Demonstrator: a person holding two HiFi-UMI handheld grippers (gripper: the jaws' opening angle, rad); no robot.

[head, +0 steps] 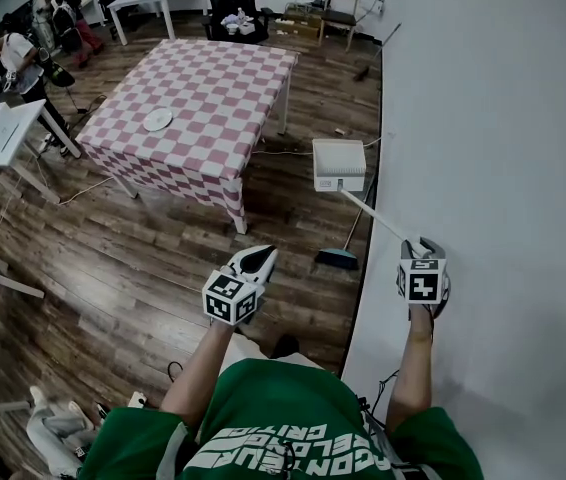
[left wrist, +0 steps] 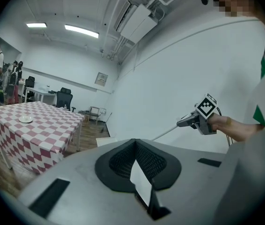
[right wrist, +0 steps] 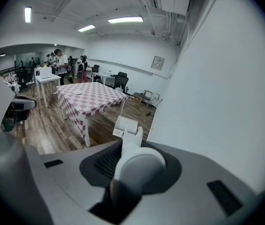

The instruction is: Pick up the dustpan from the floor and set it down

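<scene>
Dustpan (head: 339, 165): a white, box-shaped pan on a long thin white handle (head: 378, 218). It is out ahead of the person, close to the wall (head: 483, 168) and just past the corner of the checked surface (head: 213, 98). It looks raised a little off the wood floor (head: 143, 258), though no view settles whether it has cleared it.

The right gripper (head: 423, 246) has its jaws clamped on the top end of the handle. In the right gripper view the rounded cap of the handle fills the space between them, and the shaft runs away toward the pan. The left gripper (head: 256, 258) is well apart from the pan, with its jaws together and nothing between them.

The pan looks like hollow moulded plastic, so it is probably light and stiff and unlikely to break. The difficulty is likely to be leverage, because a hold at the far end of the handle leaves the whole pan hanging at the other. Its weight will tend to pull the tip down and twist the smooth round shaft in the jaws. A hold lower on the handle, nearer the pan, would give steadier control.

A blue-headed broom (head: 338, 258) leans against the wall just beside the handle's path and could be knocked over when the pan is set down.
</scene>
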